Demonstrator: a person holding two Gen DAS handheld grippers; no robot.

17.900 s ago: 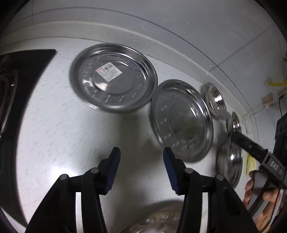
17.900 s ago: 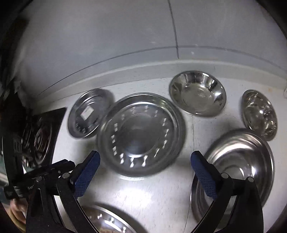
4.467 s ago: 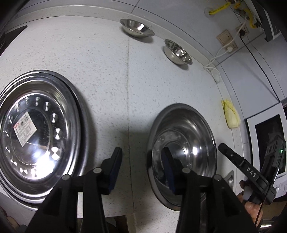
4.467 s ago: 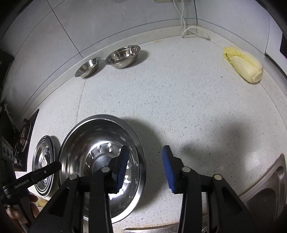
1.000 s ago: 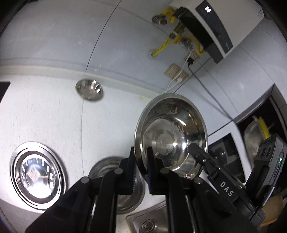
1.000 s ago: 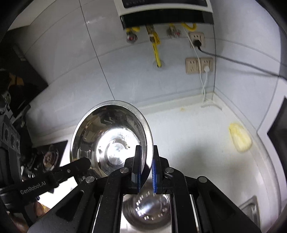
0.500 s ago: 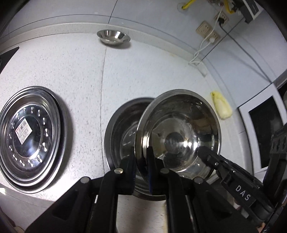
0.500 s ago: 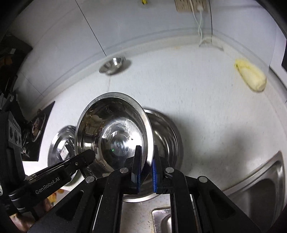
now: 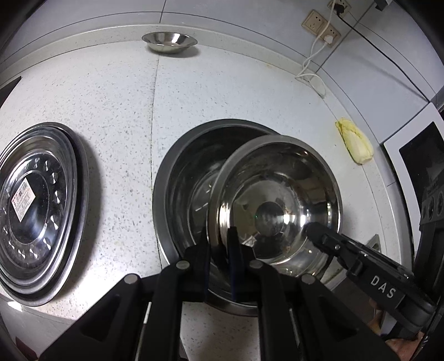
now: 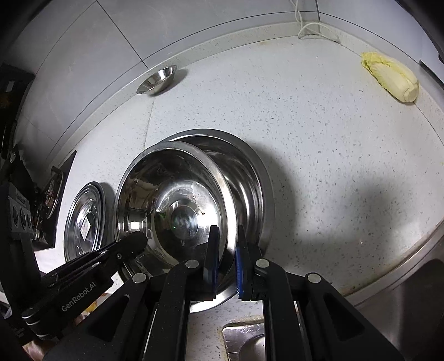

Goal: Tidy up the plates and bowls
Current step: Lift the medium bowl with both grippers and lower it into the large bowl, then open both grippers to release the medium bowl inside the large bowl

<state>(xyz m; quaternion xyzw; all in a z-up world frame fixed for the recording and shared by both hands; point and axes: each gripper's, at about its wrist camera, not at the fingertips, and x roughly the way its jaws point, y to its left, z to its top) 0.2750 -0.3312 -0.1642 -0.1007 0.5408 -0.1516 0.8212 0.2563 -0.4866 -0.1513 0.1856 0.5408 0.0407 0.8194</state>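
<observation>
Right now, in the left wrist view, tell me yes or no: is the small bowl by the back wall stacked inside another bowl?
No, the small bowl sits alone on the countertop near the wall.

White speckled countertop (image 9: 249, 91), grey tiled wall (image 9: 222, 25), wall socket (image 9: 316, 22), steel sink (image 10: 249, 341)

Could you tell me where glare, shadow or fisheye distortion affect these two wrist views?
Left wrist view: glare along the plates near the bottom edge; the wall line bows strongly. Right wrist view: a broad soft shadow on the counter right of the big bowl; bright reflections inside the held bowl; dark vignetted corners.
</observation>
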